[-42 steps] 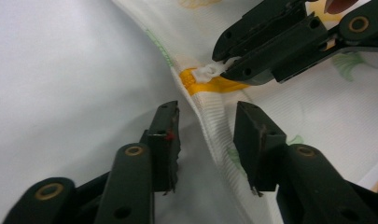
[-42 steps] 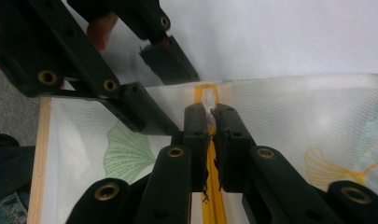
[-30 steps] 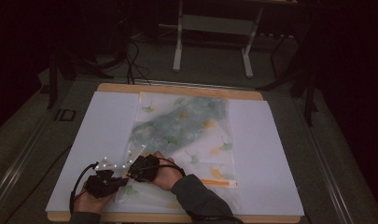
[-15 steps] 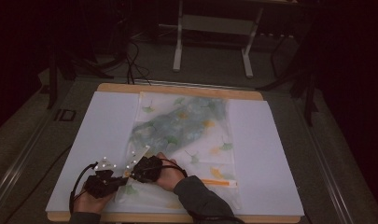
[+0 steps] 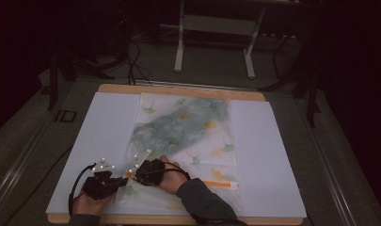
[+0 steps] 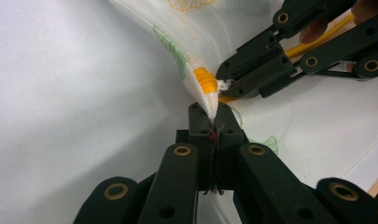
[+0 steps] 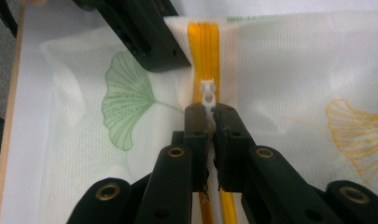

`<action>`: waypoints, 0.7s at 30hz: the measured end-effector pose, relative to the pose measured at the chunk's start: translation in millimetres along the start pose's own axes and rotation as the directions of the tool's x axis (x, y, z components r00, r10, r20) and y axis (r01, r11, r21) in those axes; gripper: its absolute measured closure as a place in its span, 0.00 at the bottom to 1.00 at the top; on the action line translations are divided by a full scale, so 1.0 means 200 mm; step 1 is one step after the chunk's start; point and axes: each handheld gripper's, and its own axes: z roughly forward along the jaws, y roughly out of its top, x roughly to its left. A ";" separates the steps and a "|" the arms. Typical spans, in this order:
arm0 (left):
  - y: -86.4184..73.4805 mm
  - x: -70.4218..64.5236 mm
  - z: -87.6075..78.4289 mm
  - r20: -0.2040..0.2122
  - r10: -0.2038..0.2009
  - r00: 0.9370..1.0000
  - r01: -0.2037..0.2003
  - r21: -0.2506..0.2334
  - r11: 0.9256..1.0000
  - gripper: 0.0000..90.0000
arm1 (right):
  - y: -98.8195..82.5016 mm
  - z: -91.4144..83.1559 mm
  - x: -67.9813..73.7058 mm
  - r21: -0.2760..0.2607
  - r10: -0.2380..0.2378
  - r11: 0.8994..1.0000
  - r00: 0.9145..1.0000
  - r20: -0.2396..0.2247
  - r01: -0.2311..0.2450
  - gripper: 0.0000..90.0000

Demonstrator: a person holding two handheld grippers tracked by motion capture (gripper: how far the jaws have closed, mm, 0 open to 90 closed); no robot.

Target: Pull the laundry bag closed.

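Observation:
A white mesh bag (image 5: 197, 155) printed with green and orange leaves lies flat on the white table cover (image 5: 108, 122), with a blue-green cloth (image 5: 178, 125) inside it. A yellow zipper (image 7: 203, 46) runs along its near edge. My left gripper (image 6: 213, 119) is shut on the bag's corner fabric (image 6: 196, 37), just past the zipper's end (image 6: 205, 79). My right gripper (image 7: 210, 112) is shut on the white zipper pull (image 7: 208, 91). In the high view the left gripper (image 5: 120, 181) and the right gripper (image 5: 138, 174) sit close together at the bag's near left corner.
The table's wooden edge (image 5: 178, 89) frames the white cover. Bare white cover lies left and right of the bag. Beyond the table stand a metal frame (image 5: 214, 28) and cables on a dark floor.

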 end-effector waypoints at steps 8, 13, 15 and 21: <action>0.00 0.00 -0.01 -0.003 0.001 1.000 -0.001 -0.012 1.000 0.99 | -0.03 -0.01 0.00 0.007 0.012 1.000 1.000 0.011 -0.012 0.94; 0.00 0.00 -0.01 -0.005 0.004 1.000 -0.004 -0.020 1.000 0.99 | -0.04 -0.03 0.01 0.019 0.012 1.000 1.000 0.024 -0.013 0.94; 0.00 0.00 -0.02 -0.004 0.004 1.000 -0.004 -0.023 1.000 0.99 | -0.04 -0.04 0.01 0.025 0.012 1.000 1.000 0.028 -0.013 0.94; 0.00 0.01 -0.02 -0.009 0.000 1.000 0.000 -0.028 1.000 0.99 | -0.06 -0.06 0.02 0.041 0.018 0.999 0.999 0.042 -0.020 0.94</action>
